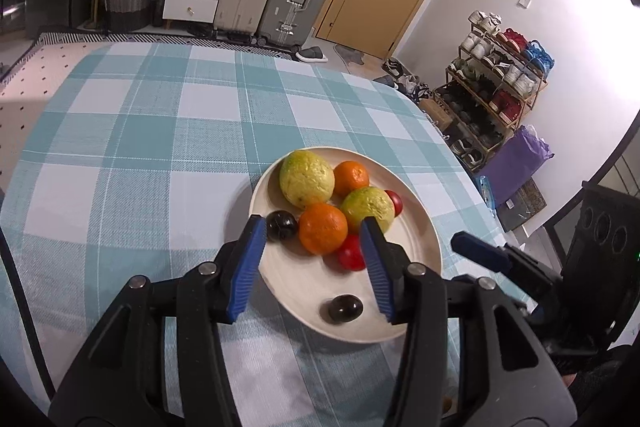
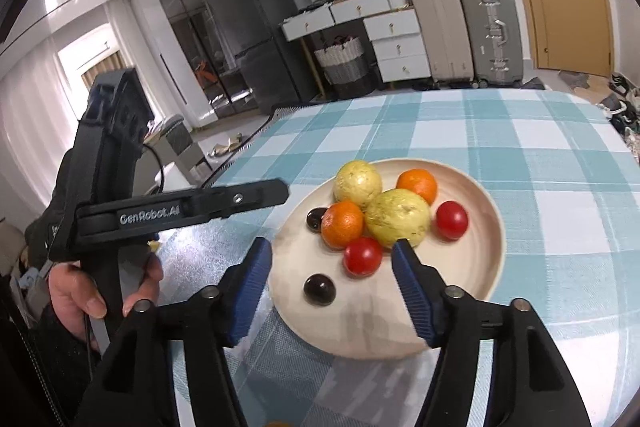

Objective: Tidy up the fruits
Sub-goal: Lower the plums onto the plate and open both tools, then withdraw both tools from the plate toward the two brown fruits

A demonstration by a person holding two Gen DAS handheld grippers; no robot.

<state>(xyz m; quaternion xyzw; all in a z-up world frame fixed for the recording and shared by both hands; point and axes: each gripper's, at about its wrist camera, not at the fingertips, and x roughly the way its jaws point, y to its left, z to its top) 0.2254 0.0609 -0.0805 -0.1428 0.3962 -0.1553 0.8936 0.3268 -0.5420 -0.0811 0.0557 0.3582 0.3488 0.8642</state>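
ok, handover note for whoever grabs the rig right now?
Left claw: open, empty, above the near side of the plate.
Right claw: open, empty, also over the plate.
Fruit: all eight visible pieces sit on the plate; one dark plum lies apart near the front, the rest cluster around the near orange.
Done: fruit gathered on the plate.
Left: nothing visible on the tablecloth; check and withdraw.

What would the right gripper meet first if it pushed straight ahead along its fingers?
Probably the red tomato, centred between the open fingers of the right gripper on the plate. The dark grape lies nearer but lower and left; depth is unclear.
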